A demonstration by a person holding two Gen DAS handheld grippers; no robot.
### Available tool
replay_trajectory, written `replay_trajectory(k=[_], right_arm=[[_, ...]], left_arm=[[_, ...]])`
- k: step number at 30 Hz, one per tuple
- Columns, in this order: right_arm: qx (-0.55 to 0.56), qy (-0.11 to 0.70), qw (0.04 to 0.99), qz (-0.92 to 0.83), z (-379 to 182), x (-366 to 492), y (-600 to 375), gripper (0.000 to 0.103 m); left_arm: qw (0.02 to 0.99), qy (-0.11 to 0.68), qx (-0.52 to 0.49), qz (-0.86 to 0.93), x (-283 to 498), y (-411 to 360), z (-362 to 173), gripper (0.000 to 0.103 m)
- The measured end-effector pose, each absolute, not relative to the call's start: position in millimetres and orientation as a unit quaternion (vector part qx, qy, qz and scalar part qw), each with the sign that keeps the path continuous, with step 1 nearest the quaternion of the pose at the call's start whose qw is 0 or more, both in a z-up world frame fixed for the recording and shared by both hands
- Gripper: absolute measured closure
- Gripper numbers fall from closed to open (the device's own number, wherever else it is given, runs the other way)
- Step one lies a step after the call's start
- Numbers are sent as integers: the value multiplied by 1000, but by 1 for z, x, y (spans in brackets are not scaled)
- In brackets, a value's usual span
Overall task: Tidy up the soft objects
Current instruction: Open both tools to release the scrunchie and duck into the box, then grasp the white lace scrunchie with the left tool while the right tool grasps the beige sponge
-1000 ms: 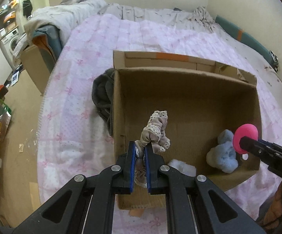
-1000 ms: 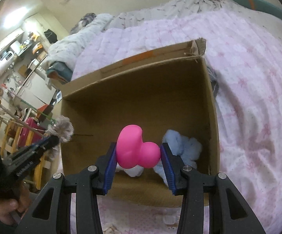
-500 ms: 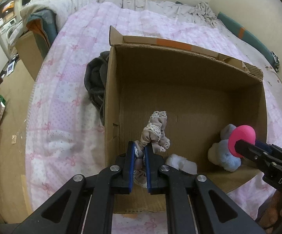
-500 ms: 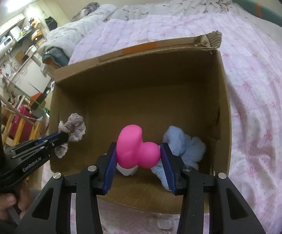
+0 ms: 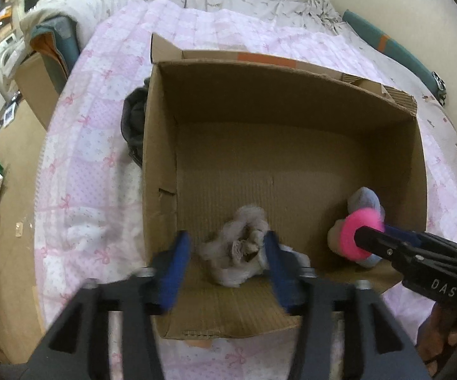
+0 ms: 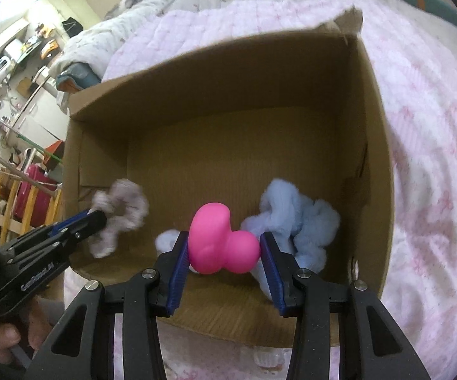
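Note:
An open cardboard box (image 5: pixel 291 101) (image 6: pixel 228 82) sits on a pink quilted bed. My left gripper (image 5: pixel 228 250) is open over the box's near left corner; a beige lace scrunchie (image 5: pixel 241 237) (image 6: pixel 121 212) hangs loose and blurred between its blue pads. My right gripper (image 6: pixel 223 250) is shut on a pink squishy toy (image 6: pixel 222 240) (image 5: pixel 359 234) over the box's near right part. A light blue fluffy piece (image 6: pixel 295 221) (image 5: pixel 364 199) and a white fluffy piece (image 6: pixel 168 240) lie on the box floor.
A dark garment (image 5: pixel 133 126) lies on the quilt (image 5: pixel 95 126) against the box's left wall. Bedding is piled at the far end (image 5: pixel 228 0). Another cardboard box (image 5: pixel 35 85) stands left of the bed. Room clutter shows at the left (image 6: pixel 13 95).
My left gripper has opened and let go of the scrunchie, which is dropping into the box. Both grippers have moved lower over the box. The right still holds the pink toy.

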State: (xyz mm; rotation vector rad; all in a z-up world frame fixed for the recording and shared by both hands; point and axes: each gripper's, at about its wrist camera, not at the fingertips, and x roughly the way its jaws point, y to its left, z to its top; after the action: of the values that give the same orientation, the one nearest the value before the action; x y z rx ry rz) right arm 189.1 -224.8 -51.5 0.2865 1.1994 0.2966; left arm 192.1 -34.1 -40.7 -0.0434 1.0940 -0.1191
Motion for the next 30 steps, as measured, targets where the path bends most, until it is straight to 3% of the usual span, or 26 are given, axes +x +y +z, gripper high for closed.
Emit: replay_trajectory(k=[3, 5, 8, 30], right_arm=[[150, 557, 804, 144, -51, 189, -228, 55], [165, 551, 804, 151, -48, 188, -230, 36], [166, 534, 815, 152, -41, 185, -232, 28], [169, 519, 829, 120, -27, 175, -245, 28]], left_arm=[[857, 511, -20, -62, 190, -37, -35, 41], [864, 499, -12, -65, 187, -40, -29, 39], [870, 489, 1, -70, 184, -44, -24, 39], [877, 476, 5, -62, 149, -32, 4, 39]])
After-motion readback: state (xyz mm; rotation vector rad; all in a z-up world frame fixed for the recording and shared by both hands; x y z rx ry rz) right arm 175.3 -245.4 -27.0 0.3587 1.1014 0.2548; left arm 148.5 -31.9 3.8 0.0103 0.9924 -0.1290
